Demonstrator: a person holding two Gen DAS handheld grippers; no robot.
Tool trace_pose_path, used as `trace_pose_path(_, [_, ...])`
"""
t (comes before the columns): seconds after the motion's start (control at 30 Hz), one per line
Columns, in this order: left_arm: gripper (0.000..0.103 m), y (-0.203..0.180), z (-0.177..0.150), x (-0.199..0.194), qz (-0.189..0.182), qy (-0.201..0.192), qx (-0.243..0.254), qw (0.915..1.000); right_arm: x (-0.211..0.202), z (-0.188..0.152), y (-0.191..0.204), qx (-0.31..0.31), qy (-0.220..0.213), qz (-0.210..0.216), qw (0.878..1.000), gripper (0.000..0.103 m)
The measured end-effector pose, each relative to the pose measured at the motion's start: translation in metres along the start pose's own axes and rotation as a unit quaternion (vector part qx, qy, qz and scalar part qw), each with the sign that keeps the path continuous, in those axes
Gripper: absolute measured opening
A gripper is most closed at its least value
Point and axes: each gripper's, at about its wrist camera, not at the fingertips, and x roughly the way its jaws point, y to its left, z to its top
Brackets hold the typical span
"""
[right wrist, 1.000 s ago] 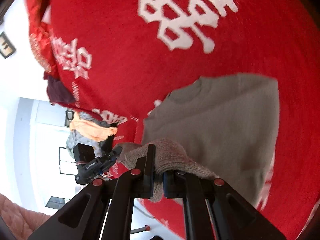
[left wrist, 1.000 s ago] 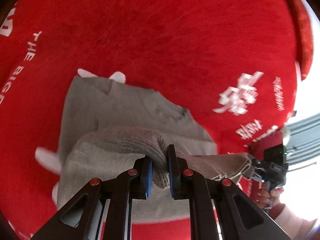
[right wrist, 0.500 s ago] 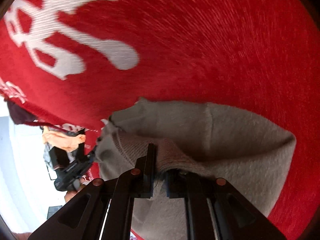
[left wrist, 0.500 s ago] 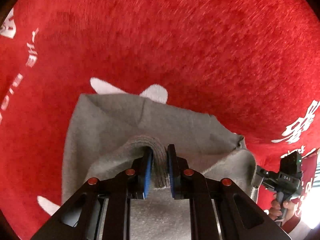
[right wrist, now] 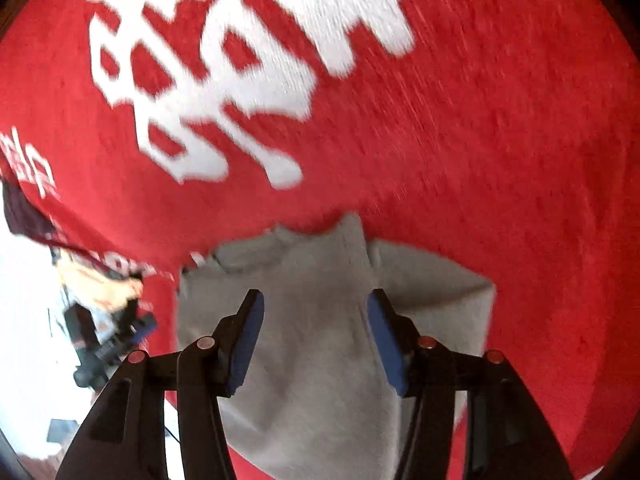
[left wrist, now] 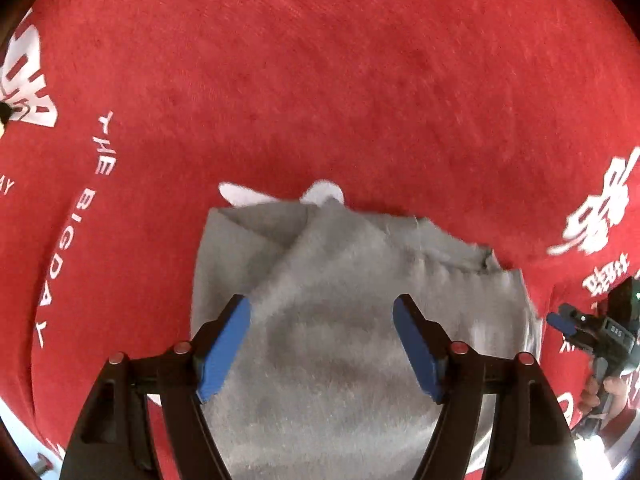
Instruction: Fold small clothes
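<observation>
A small grey knitted garment (left wrist: 340,300) lies folded over itself on the red cloth (left wrist: 320,80). My left gripper (left wrist: 322,312) is open and empty just above its folded top layer, blue pads spread wide. In the right wrist view the same garment (right wrist: 316,320) lies under my right gripper (right wrist: 316,308), which is also open and empty. The right gripper also shows at the right edge of the left wrist view (left wrist: 592,332), and the left gripper shows, blurred, at the left edge of the right wrist view (right wrist: 112,344).
The red cloth has large white characters (right wrist: 224,60) and white lettering (left wrist: 76,232). Its edge drops off at the left of the right wrist view, where a dark garment (right wrist: 24,216) and an orange one (right wrist: 100,284) lie, blurred.
Both grippers were shut on the garment's knitted edge and carried it forward over the rest. Now both have opened and let it go; the folded layer lies flat.
</observation>
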Motion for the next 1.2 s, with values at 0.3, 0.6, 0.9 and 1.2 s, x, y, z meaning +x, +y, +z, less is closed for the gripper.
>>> trace_pose_path(0.3, [0.074,-0.015,0.009,0.062,0.071,0.017,-0.004,0.9973,0.035,0.002,-0.01,0.005,0.027,-0.035,0.999,0.006])
trace_pose_path(0.6, [0.074,0.002,0.022,0.052,0.14,0.001,-0.033,0.9896,0.02,0.011,-0.026,0.021,-0.012,-0.065,0.998,0.01])
trace_pose_path(0.9, [0.074,0.015,-0.047,-0.003,0.1,0.064,0.014,0.9928,-0.019,-0.082,-0.018,0.003,0.07,-0.027,0.997,0.051])
trace_pose_path(1.2, [0.074,0.057,-0.101,-0.012,0.044,0.105,-0.034,0.9929,0.0,-0.159,-0.049,0.125,0.094,0.028,0.987,0.051])
